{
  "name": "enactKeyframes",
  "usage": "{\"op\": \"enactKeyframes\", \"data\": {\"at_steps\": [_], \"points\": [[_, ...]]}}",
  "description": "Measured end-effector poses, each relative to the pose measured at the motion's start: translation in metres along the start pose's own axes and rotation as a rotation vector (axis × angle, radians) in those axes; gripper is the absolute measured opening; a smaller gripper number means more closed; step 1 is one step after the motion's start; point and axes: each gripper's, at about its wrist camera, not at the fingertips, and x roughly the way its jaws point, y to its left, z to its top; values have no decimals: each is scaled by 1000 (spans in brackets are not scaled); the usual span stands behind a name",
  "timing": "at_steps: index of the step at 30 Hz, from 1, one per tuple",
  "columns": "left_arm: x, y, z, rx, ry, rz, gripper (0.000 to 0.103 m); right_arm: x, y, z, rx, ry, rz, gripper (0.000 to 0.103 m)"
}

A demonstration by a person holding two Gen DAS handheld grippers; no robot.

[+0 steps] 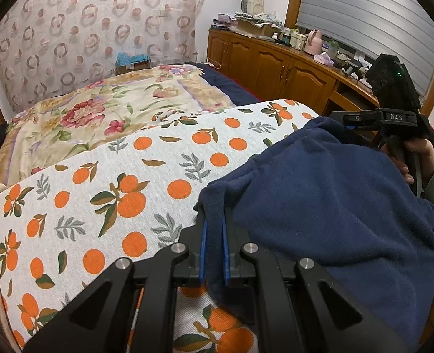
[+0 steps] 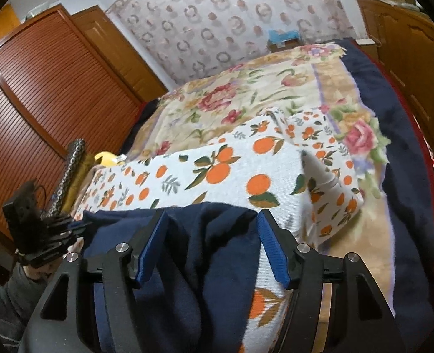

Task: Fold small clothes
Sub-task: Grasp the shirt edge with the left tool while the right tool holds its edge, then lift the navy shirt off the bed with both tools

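Navy garment point(image 1: 320, 206) pinched in left tool point(image 1: 214, 223); right tool point(image 2: 212, 220) spread above it.

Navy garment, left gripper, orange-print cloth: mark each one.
navy garment point(image 1: 320, 194), left wrist view, middle of its fleecy surface.
left gripper point(image 1: 214, 223), left wrist view, between fingertips pinching the garment's edge.
orange-print cloth point(image 1: 105, 182), left wrist view, bare printed area.

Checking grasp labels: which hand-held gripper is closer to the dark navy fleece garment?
Left. The left hand-held gripper is clamped on the dark navy fleece garment; the right hand-held gripper hangs open around it.
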Motion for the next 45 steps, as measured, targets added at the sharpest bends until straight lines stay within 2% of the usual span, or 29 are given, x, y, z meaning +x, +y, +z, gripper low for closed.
{"op": "enactKeyframes", "data": {"at_steps": [5,10,13,15,17,19,20,22,26,33,40,45], "points": [[0,-1,0,1,0,2,6,4,20,-4,-85,36,-46,66],[0,-1,0,2,0,3,6,12,40,-12,-192,79,-155,67],[0,-1,0,0,-3,0,6,15,42,-14,-207,91,-170,66],[-4,-1,0,3,-12,-4,6,16,45,-16,-232,101,-187,54],[-10,-1,-1,5,-31,-8,5,17,50,-18,-252,114,-174,26],[-20,-1,-1,1,-57,-19,5,15,60,-22,-290,107,-198,16],[-26,-2,-1,-2,-71,-29,5,10,66,-23,-309,90,-218,10],[-44,-6,3,-4,-107,-47,5,0,76,-23,-317,51,-243,8],[-91,-21,9,9,-202,-85,5,-42,107,-23,-337,-81,-275,7],[-210,-49,17,61,-426,-122,5,-132,177,-31,-411,-311,-309,6],[-331,-75,1,124,-611,-71,5,-219,259,-49,-488,-512,-295,5],[-408,-73,-13,165,-710,-24,5,-260,317,-66,-563,-599,-261,4]]}}
